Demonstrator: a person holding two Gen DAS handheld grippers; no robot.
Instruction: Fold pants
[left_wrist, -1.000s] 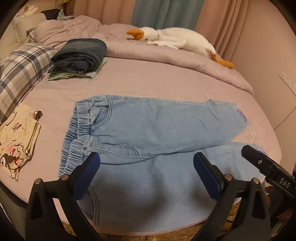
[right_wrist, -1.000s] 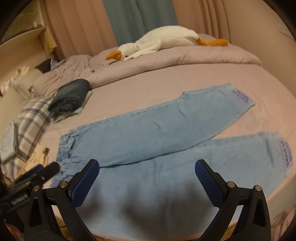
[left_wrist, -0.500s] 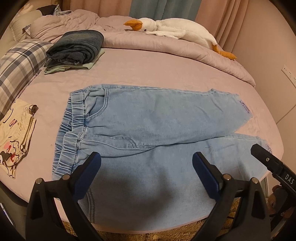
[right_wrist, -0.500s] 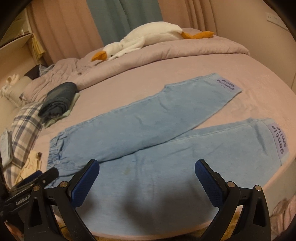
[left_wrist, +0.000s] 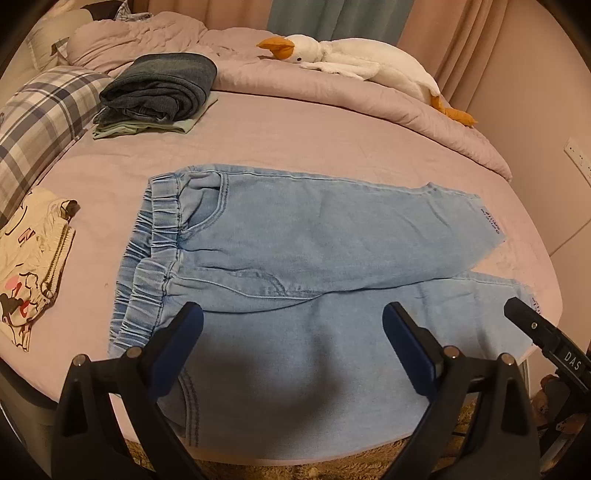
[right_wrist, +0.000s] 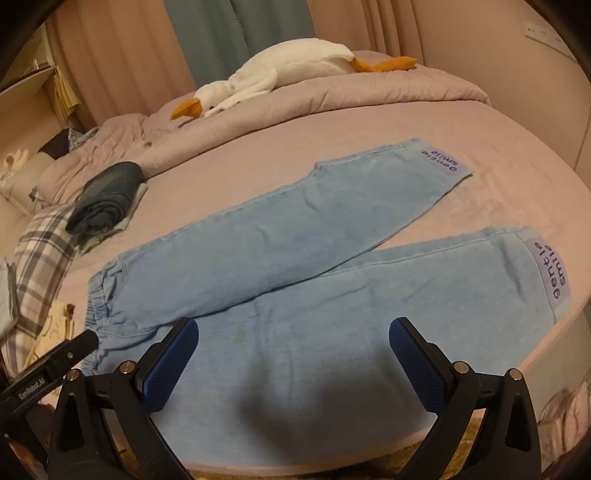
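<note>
Light blue denim pants (left_wrist: 314, 251) lie flat on the pink bed, elastic waistband to the left, both legs spread apart to the right; they also show in the right wrist view (right_wrist: 314, 266), with purple labels at the leg hems. My left gripper (left_wrist: 291, 325) is open and empty, above the near leg close to the waist. My right gripper (right_wrist: 293, 332) is open and empty, above the near leg's middle. Each gripper's tip shows at the edge of the other's view.
A stack of folded dark jeans (left_wrist: 162, 88) lies at the back left beside a plaid pillow (left_wrist: 40, 114). A cream printed garment (left_wrist: 29, 254) lies at the left edge. A plush goose (left_wrist: 354, 70) rests on the bunched duvet at the back.
Both grippers have drifted slightly over the pants, the right view now lower and closer to the leg hems. Jaws stay open. The pants have not moved.
</note>
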